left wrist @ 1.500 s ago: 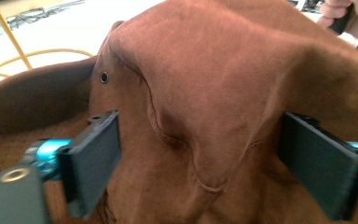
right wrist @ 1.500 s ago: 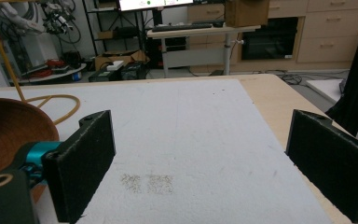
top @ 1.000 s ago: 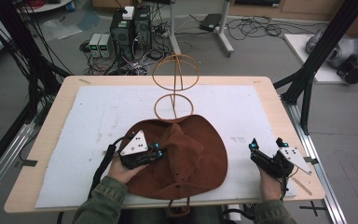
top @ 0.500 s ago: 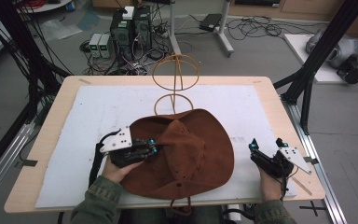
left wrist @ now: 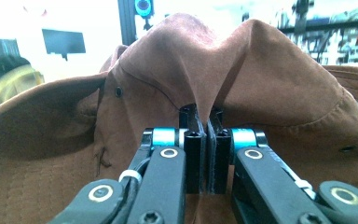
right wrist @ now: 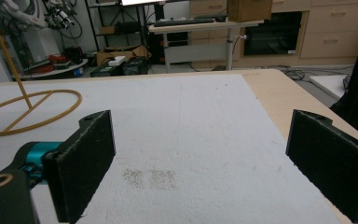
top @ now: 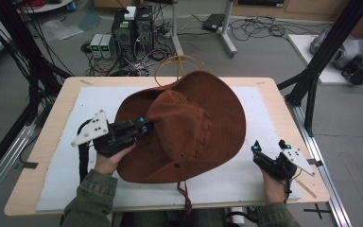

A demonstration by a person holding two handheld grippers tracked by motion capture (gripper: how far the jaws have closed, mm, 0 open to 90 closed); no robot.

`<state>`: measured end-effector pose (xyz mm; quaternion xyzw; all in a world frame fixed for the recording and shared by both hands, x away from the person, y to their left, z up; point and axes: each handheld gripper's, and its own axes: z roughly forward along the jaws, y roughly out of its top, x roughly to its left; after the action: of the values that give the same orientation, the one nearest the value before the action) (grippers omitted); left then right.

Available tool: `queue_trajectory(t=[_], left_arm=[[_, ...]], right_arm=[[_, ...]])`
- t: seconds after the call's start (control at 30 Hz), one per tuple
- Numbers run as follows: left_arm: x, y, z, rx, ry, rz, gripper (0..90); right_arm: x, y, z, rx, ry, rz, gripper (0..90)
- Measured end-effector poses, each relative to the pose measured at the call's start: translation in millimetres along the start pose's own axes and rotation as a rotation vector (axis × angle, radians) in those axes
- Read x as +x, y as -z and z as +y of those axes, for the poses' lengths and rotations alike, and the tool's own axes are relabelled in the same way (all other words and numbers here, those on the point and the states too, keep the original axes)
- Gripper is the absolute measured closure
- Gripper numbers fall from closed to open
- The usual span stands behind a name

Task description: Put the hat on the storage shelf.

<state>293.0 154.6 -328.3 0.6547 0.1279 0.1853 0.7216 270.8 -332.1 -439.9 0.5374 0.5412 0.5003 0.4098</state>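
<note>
The left hand-held gripper (top: pixel 144 126) is clamped on a fold of the brown hat's (top: pixel 189 125) crown, carrying it in the middle of the high view toward the yellow wire stand (top: pixel 177 64) at upper centre. Best to keep the pinch firm and the brim level, then centre the crown over the stand. The right hand-held gripper (top: pixel 270 146), jaws apart, rests on the surface (top: pixel 274 101) at lower right.

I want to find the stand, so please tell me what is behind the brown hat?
Behind the brown hat, the top loop of the yellow wire stand shows. The hat covers its lower part; the left tongs pinch the hat.
</note>
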Motion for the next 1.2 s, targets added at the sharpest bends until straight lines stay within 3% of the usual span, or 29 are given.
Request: queue_trajectory(t=[0.1,0.3,0.53,0.83,1.03,1.1,1.2], left_arm=[[7.1,-1.0,17.5,-0.046,-0.007,0.008,87.5],[20.8,-6.9,32.9,-0.071,-0.011,0.052,87.5],[37.8,-17.9,47.5,-0.054,-0.033,0.102,87.4],[69.3,-46.6,63.4,-0.026,-0.051,0.158,87.4],[89.3,-72.2,64.7,0.021,-0.063,0.232,87.4],[92.9,-76.9,65.1,0.024,-0.059,0.241,87.4],[102.0,-90.1,67.3,0.03,-0.06,0.29,87.4]], right_arm=[[-0.4,0.3,-0.1,0.002,-0.002,0.001,7.3],[-1.3,0.1,0.0,0.001,-0.003,-0.001,7.2],[-0.9,-0.2,-0.3,0.007,-0.006,0.003,7.2],[-1.3,-0.4,-0.5,0.008,-0.007,0.003,7.3],[-1.6,-2.0,-0.9,0.011,0.001,0.007,7.3],[-1.1,-2.4,-1.0,0.016,0.0,0.011,7.3],[-1.1,-3.2,-1.5,0.019,0.004,0.015,7.3]])
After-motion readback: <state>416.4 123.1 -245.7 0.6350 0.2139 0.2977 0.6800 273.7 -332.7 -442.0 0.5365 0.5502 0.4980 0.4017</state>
